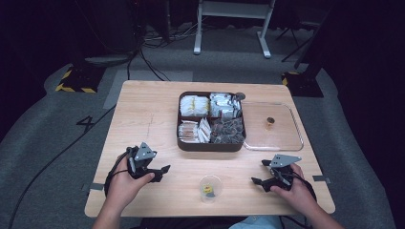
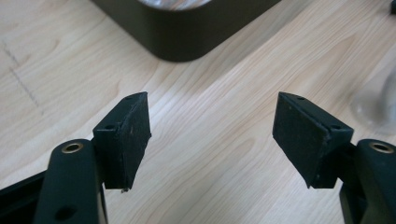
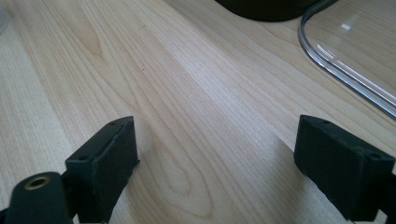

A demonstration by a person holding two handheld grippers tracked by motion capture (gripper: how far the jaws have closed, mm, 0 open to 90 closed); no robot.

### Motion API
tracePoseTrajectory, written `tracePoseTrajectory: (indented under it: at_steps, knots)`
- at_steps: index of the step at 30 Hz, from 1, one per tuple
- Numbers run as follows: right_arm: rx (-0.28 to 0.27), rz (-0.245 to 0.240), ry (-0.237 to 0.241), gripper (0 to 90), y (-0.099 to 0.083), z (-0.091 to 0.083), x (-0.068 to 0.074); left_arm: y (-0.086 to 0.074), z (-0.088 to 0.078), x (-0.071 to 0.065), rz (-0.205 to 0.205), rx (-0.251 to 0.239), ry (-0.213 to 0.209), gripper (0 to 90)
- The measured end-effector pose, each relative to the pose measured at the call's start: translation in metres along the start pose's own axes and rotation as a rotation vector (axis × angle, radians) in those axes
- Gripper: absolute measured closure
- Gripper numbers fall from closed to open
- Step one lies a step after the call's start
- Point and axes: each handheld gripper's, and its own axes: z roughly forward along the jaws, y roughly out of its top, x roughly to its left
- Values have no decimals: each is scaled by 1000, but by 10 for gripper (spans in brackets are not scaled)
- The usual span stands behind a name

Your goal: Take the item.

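A dark brown box (image 1: 211, 121) with four compartments of wrapped packets sits mid-table. Its clear lid (image 1: 282, 138) lies flat to its right, with a small brown knob (image 1: 270, 123) on it. A small clear cup (image 1: 210, 187) holding something yellow stands near the front edge. My left gripper (image 1: 162, 172) is low at the front left, open, with bare wood between its jaws (image 2: 212, 135); a corner of the box (image 2: 182, 32) lies ahead. My right gripper (image 1: 259, 172) rests at the front right, open and holding nothing (image 3: 217, 158), with the lid's rim (image 3: 345, 70) ahead.
The light wooden table (image 1: 143, 109) stands on grey carpet. A white stand's legs (image 1: 229, 28) and black cables lie on the floor beyond it. The cup's edge (image 2: 380, 102) shows at the right of the left gripper view.
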Motion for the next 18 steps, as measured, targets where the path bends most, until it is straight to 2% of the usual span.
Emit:
tracePoseTrajectory:
  at_steps: [4,13,18]
  knots:
    - [0,0,0,134,0,0,0,-10,4,7,-8,28,21,272]
    - [0,0,0,135,0,0,0,-33,11,15,-47,71,30,261]
    - [0,0,0,134,0,0,0,-41,14,17,-49,92,34,243]
